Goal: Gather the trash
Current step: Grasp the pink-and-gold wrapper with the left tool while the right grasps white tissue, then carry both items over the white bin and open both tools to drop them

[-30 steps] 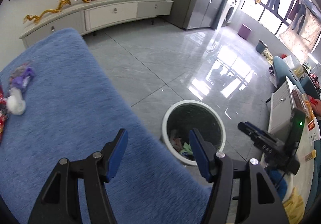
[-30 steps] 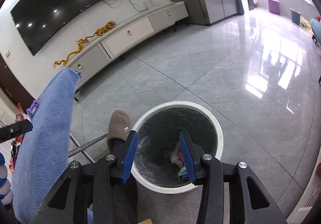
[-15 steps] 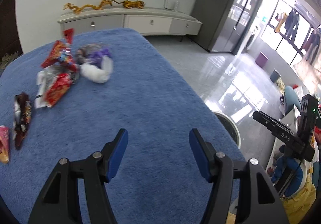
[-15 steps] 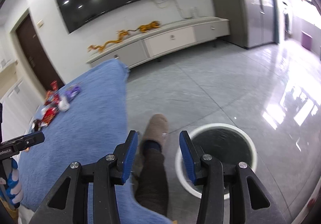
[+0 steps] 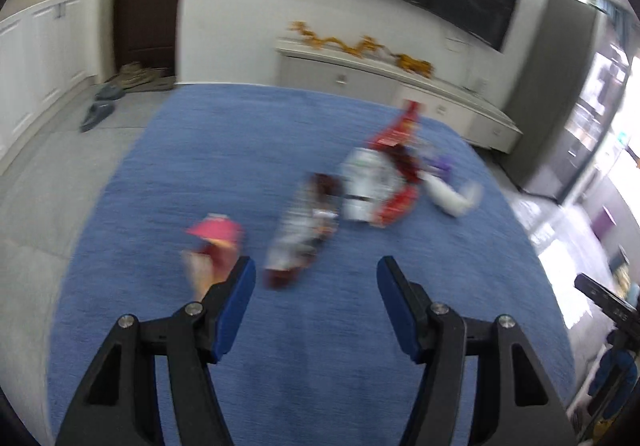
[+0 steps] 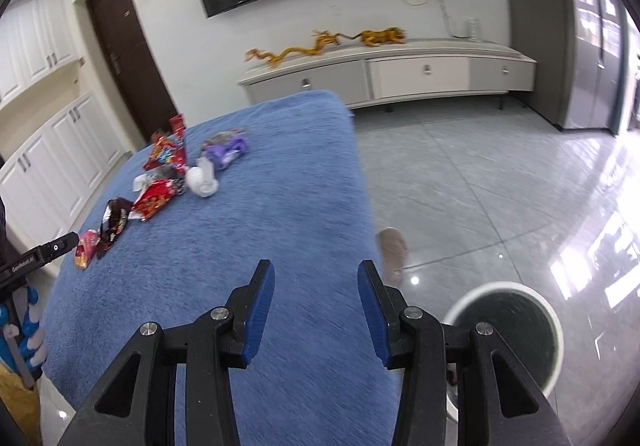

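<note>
Several snack wrappers lie on a blue-covered table (image 5: pixel 280 366) (image 6: pixel 280 206). In the left wrist view a pink wrapper (image 5: pixel 216 238) and a dark wrapper (image 5: pixel 300 234) sit just beyond my open, empty left gripper (image 5: pixel 314 286); red wrappers (image 5: pixel 396 174) and a white crumpled wad (image 5: pixel 452 198) lie further off. The right wrist view shows the same red wrappers (image 6: pixel 160 194), white wad (image 6: pixel 202 180) and a purple wrapper (image 6: pixel 226 148) at far left. My right gripper (image 6: pixel 316 298) hangs open and empty over the table's near right part. A white-rimmed bin (image 6: pixel 508 330) stands on the floor to its right.
A slippered foot (image 6: pixel 394 250) is on the tiled floor between table and bin. A low white TV cabinet (image 6: pixel 400 74) with golden dragon ornaments stands against the far wall under a big screen. The left gripper's body (image 6: pixel 36 258) pokes in at the left edge.
Both grippers have swung away from the bin towards the table. The left view now faces the wrappers instead of the bin; the right view has the bin at its lower right. Jaw openings look unchanged.
</note>
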A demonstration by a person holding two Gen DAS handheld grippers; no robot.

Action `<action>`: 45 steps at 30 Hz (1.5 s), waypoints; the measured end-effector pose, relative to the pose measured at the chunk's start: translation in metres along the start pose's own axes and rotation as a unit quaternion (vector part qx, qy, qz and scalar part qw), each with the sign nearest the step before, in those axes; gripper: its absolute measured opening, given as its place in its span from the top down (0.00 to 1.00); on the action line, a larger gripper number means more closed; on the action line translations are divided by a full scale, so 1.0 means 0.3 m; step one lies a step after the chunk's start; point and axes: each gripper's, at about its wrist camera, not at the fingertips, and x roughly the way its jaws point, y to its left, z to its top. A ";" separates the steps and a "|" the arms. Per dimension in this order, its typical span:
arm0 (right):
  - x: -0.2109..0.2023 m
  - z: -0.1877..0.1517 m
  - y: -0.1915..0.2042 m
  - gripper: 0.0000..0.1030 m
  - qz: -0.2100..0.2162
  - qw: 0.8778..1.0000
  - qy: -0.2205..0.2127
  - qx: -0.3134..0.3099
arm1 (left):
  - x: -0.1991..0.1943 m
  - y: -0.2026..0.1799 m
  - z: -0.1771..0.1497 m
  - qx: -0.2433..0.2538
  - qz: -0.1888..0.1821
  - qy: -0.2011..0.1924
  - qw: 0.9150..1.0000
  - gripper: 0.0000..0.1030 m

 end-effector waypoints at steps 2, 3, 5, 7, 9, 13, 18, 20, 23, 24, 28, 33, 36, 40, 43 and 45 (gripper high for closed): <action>0.043 0.026 0.043 0.60 0.010 1.000 0.006 -0.012 | 0.018 0.057 0.013 -0.016 0.015 0.000 1.000 0.40; 0.077 0.048 0.074 0.60 0.018 1.000 0.009 -0.020 | 0.025 0.082 0.017 -0.022 0.019 0.001 1.000 0.40; 0.125 0.079 0.123 0.60 0.035 0.999 0.014 -0.030 | 0.050 0.116 0.026 -0.030 0.025 0.005 0.999 0.40; 0.170 0.110 0.164 0.58 0.052 0.998 0.017 -0.037 | 0.071 0.135 0.029 -0.033 0.025 0.009 0.999 0.40; 0.210 0.137 0.203 0.57 0.062 0.997 0.019 -0.048 | 0.091 0.146 0.027 -0.034 0.025 0.015 0.999 0.40; 0.299 0.189 0.281 0.56 0.082 0.994 0.027 -0.065 | 0.128 0.180 0.018 -0.042 0.023 0.027 0.998 0.40; 0.422 0.239 0.353 0.53 0.087 0.992 0.038 -0.086 | 0.172 0.196 0.019 -0.042 0.012 0.041 0.998 0.40; 0.467 0.250 0.365 0.52 0.083 0.992 0.044 -0.089 | 0.189 0.201 0.014 -0.043 0.009 0.047 0.998 0.40; 0.519 0.259 0.375 0.52 0.077 0.992 0.050 -0.091 | 0.191 0.201 0.014 -0.038 0.011 0.045 0.998 0.40; 0.538 0.262 0.374 0.52 0.077 0.992 0.053 -0.090 | 0.193 0.197 0.013 -0.035 0.012 0.044 0.998 0.41; 0.571 0.261 0.388 0.56 0.073 0.991 0.058 -0.096 | 0.194 0.184 0.009 -0.022 0.020 0.041 0.999 0.41; 0.563 0.231 0.420 0.71 0.079 0.987 0.062 -0.128 | 0.184 0.185 0.004 -0.025 0.014 0.039 0.999 0.66; 0.517 0.197 0.416 0.73 0.088 0.986 0.060 -0.129 | 0.155 0.187 -0.015 -0.031 0.005 0.038 0.999 0.71; 0.438 0.154 0.392 0.74 0.094 0.985 0.056 -0.131 | 0.112 0.182 -0.046 -0.037 0.001 0.039 0.999 0.73; 0.369 0.125 0.363 0.74 0.096 0.986 0.050 -0.126 | 0.071 0.172 -0.062 -0.039 -0.002 0.035 0.999 0.73; 0.325 0.110 0.341 0.74 0.095 0.987 0.044 -0.120 | 0.041 0.160 -0.069 -0.035 -0.004 0.031 0.999 0.73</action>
